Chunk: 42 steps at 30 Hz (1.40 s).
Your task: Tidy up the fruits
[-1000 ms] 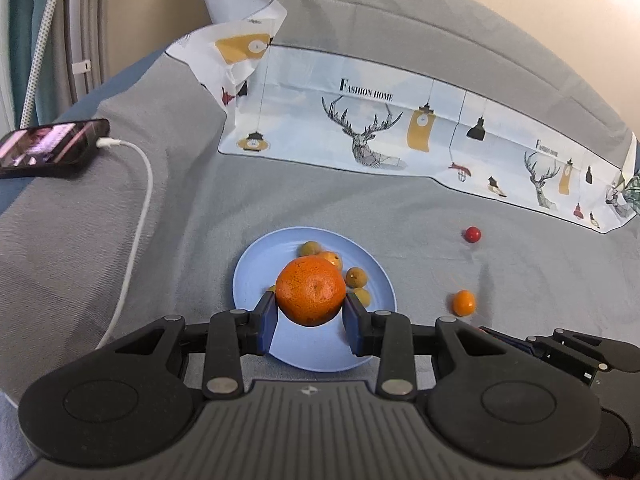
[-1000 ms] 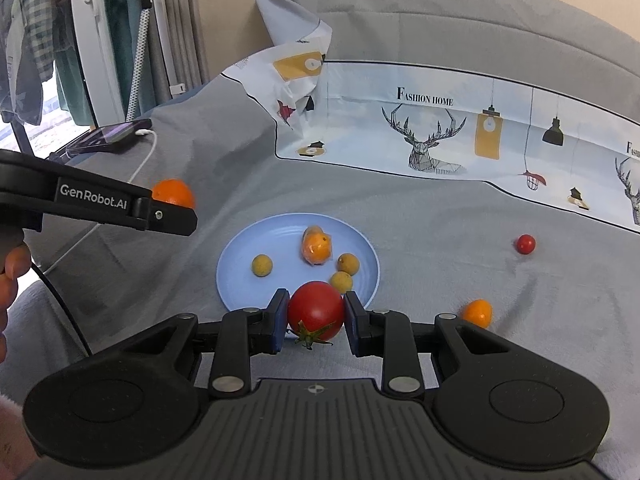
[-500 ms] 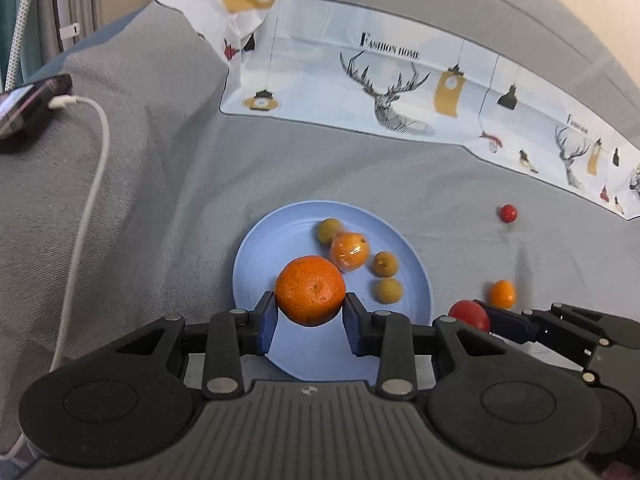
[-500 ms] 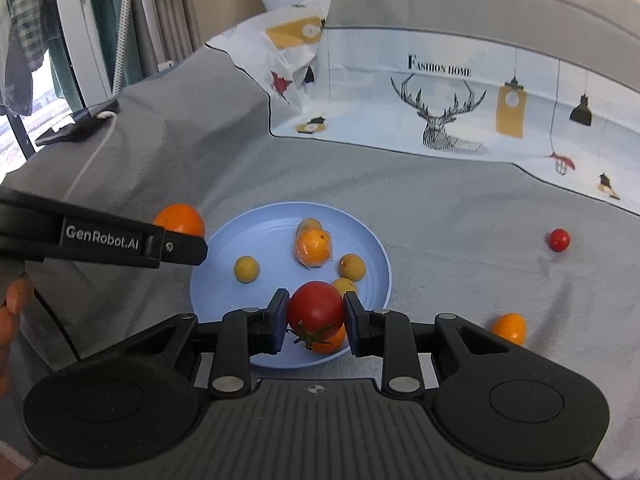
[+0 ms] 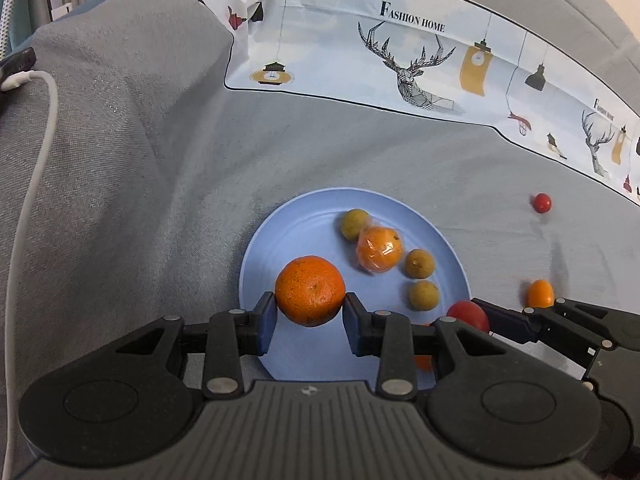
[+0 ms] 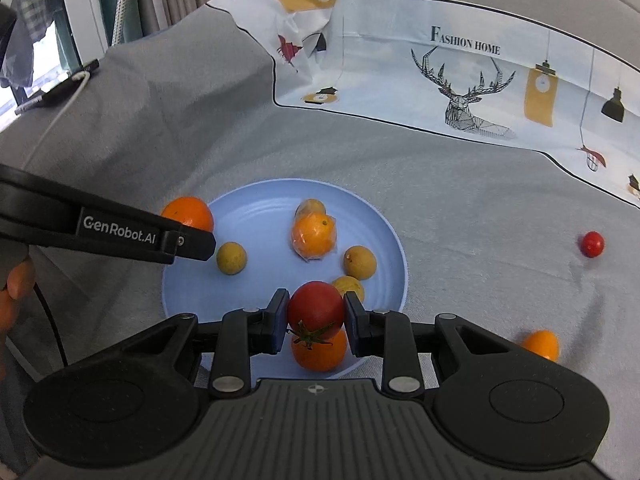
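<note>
Jaws grip fruit above crowded plate (image 5: 256,264) (longans (image 5: 419,264)).

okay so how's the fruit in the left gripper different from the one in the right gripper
The left gripper holds an orange; the right gripper holds a tomato. The orange is bigger, orange and dimpled; the tomato is smaller, red and smooth. The tomato has a green calyx; the orange has none. Both are round, pinched between pads, over the blue plate.

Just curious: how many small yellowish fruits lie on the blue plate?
4 yellowish fruits: one by the left gripper tip, one behind the wrapped orange, two at its right. Others may be hidden.
</note>
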{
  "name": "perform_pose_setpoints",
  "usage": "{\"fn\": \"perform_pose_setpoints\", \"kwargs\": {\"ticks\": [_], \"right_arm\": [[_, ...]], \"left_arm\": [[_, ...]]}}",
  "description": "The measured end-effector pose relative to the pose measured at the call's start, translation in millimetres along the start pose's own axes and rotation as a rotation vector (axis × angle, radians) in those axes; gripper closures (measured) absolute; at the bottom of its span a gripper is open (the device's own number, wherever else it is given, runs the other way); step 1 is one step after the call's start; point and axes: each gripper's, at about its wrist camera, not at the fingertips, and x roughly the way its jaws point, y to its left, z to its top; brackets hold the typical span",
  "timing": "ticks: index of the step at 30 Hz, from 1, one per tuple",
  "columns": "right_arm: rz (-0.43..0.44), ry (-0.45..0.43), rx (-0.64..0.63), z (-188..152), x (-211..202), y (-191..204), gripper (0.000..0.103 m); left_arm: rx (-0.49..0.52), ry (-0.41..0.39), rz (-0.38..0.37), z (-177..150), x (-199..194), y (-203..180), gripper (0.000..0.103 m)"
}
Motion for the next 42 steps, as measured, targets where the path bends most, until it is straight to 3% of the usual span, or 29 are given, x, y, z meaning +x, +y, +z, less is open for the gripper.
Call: {"fn": "perform_pose_setpoints", "kwargs": {"ticks": [1,2,4,6,9,15,19,26,42], "right_arm": [[0.002,-0.002,-0.006,1,1,-1,0.072],[0.003,-0.008,-0.012,2,3,-2,0.07],[0.011,-0.012,-0.029,6,3,-1,0.051],[0.003,-0.024,-0.055,7,-1,1,0.032],[-0.034,-0.023,-0.076,5,-12,3,0.019],[-0.041,0.045,0.006,-16,-53,5,0.011],[-0.065,0.024,0.002,-31,-85,20,0.009],[-0.105,-0.093,-0.028,-41,-135,41,0.006],[-0.121,-0.223,0.011,-66,-200,50,0.003]], "left_arm": [[0.004,-0.007,0.005,1,1,0,0.053],[0.017,-0.014,0.009,3,0,-1,0.03],[0.027,-0.056,0.022,5,-7,-2,0.0],[0.028,-0.095,0.013,4,-17,-3,0.0],[0.048,-0.085,0.024,-1,-29,-5,0.0],[0.043,-0.085,0.042,-29,-66,-6,0.0],[0.02,-0.106,0.054,-47,-91,-6,0.0],[0.008,-0.147,0.04,-71,-127,-13,0.0],[0.033,-0.26,0.034,-100,-189,-28,0.0]]}}
